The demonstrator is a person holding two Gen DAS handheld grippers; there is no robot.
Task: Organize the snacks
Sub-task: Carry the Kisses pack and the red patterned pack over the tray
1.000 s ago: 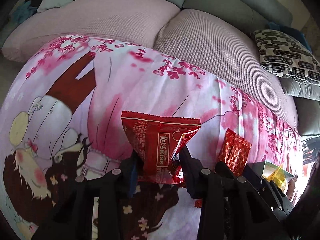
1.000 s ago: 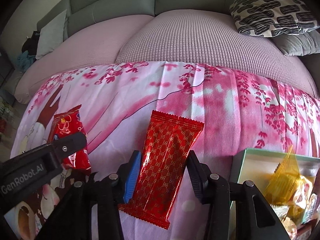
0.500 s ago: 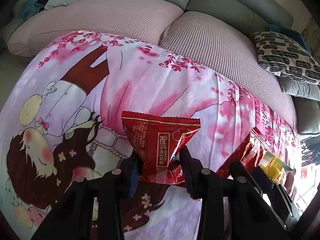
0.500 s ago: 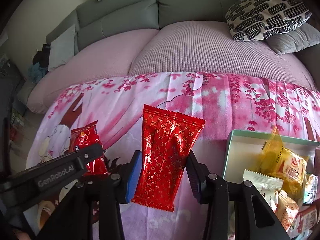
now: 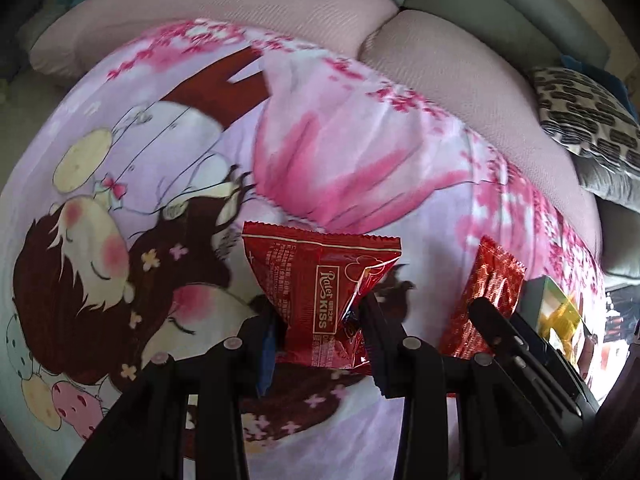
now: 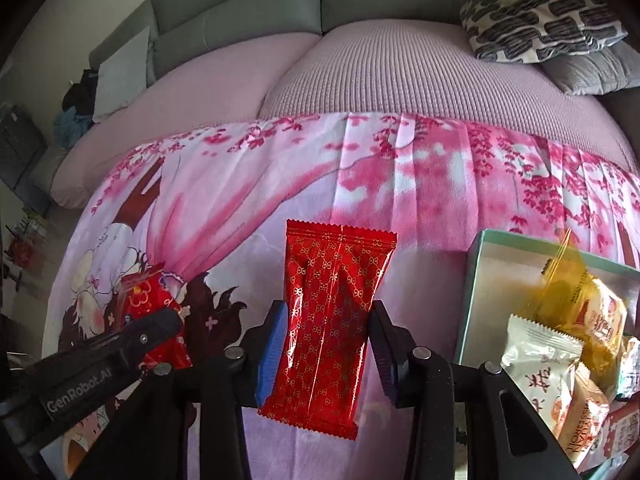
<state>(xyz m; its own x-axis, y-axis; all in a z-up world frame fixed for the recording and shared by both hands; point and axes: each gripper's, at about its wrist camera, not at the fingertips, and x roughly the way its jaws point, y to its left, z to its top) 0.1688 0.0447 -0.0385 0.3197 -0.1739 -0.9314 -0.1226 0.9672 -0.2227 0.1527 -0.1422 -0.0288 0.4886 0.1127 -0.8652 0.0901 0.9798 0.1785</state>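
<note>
While both grippers hang above a pink cartoon-print cloth (image 6: 248, 184) spread over a pink quilted sofa seat (image 6: 384, 76), each one holds a single snack packet clear of the fabric. The left gripper (image 5: 320, 320) has its jaws closed tight on the lower part of a glossy red foil packet printed with "KISS" (image 5: 320, 280). This packet stands roughly upright between the pads, its crimped top edge pointing away from the camera and its short body pinched in at the grip, so that it flares wide above.

The right gripper (image 6: 328, 344) has a long red foil packet with a gold link pattern (image 6: 332, 312) between its blue-padded fingers (image 6: 272, 348). Its jaws are easing open slightly, yet the pads press on both long edges and the packet stays held. Its long axis runs straight along the fingers, with one crimped end pointing toward the sofa back and the other hanging below the jaws toward the camera.

To the right of that gripper lies an open pale green cardboard box (image 6: 472, 292) on the cloth, well filled. Counted in the right wrist view, it shows one clear yellow wrapper (image 6: 560, 280), one white packet with red characters (image 6: 540, 360), and at least two orange-printed ones beside them; more lie partly hidden at the edge.

Two red packets are in the air in all, one per gripper. One black-and-white patterned cushion (image 6: 536, 20) lies on the sofa behind.
</note>
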